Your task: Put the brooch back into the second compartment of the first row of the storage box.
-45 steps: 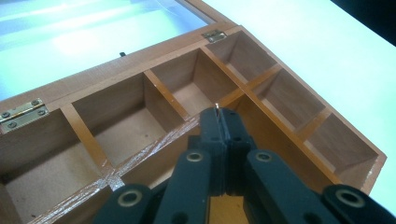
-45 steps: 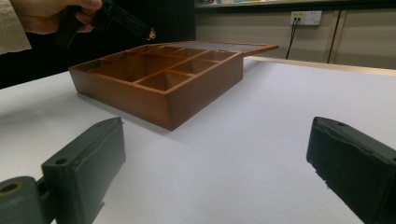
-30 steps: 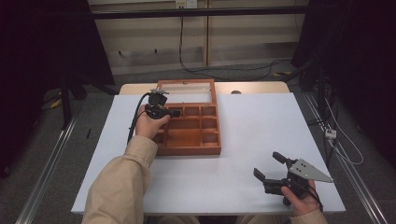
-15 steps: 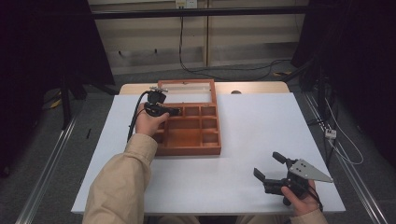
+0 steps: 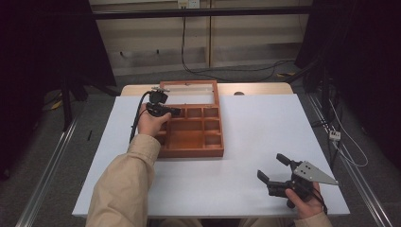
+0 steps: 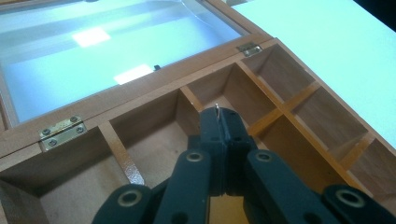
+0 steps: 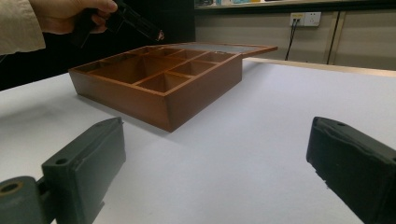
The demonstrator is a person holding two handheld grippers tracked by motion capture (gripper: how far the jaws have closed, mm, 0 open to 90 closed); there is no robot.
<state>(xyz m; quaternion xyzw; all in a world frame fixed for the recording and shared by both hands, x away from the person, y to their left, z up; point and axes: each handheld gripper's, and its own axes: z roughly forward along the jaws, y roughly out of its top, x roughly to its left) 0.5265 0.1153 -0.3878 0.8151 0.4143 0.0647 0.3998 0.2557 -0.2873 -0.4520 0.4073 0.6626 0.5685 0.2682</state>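
Pin: thin metal pin (image 6: 217, 108), nipped upright between the left tool's jaw tips, over the back row of compartments.
Left gripper (image 5: 173, 111): clamped on the pin, held above the box's rear left part.
Wooden box (image 5: 191, 150): open, divided into compartments, glass-paned lid (image 5: 189, 89) laid back flat; on the white table (image 5: 255, 127), left of centre.
Right gripper (image 5: 272, 169): jaws wide apart, holding nothing, resting near the table's front right edge, well apart from the box.
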